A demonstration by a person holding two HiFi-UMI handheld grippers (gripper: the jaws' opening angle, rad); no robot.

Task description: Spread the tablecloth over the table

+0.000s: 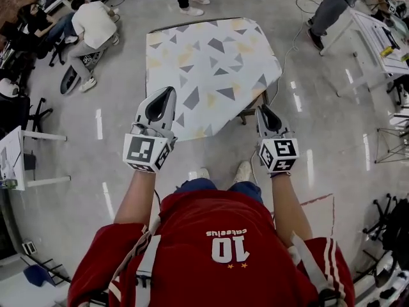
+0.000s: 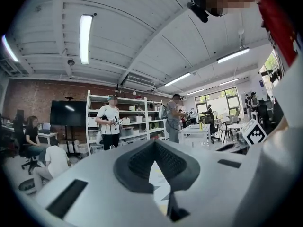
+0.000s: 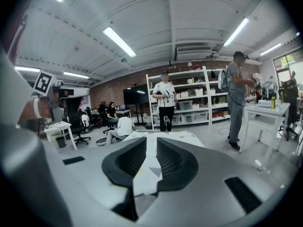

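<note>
White tablecloth with grey and yellow triangles [image 1: 211, 69] lies on surface [image 1: 251, 109] but skewed: near right corner of surface bare, cloth hanging off its right side.

Step, as judged: straightening, not first laying.

Left gripper [image 1: 164, 94] over near left part of surface, fingers [image 2: 137, 167] clenched tip to tip; pinch on tablecloth not certain.

Right gripper [image 1: 265, 110] at near right corner of surface, fingers [image 3: 177, 162] slightly parted, grasping nothing.

Next move calls for catching near hem and drawing it toward bare corner.

Writing: "10" on red jersey [image 1: 223, 235]; small word by it unclear.
</note>
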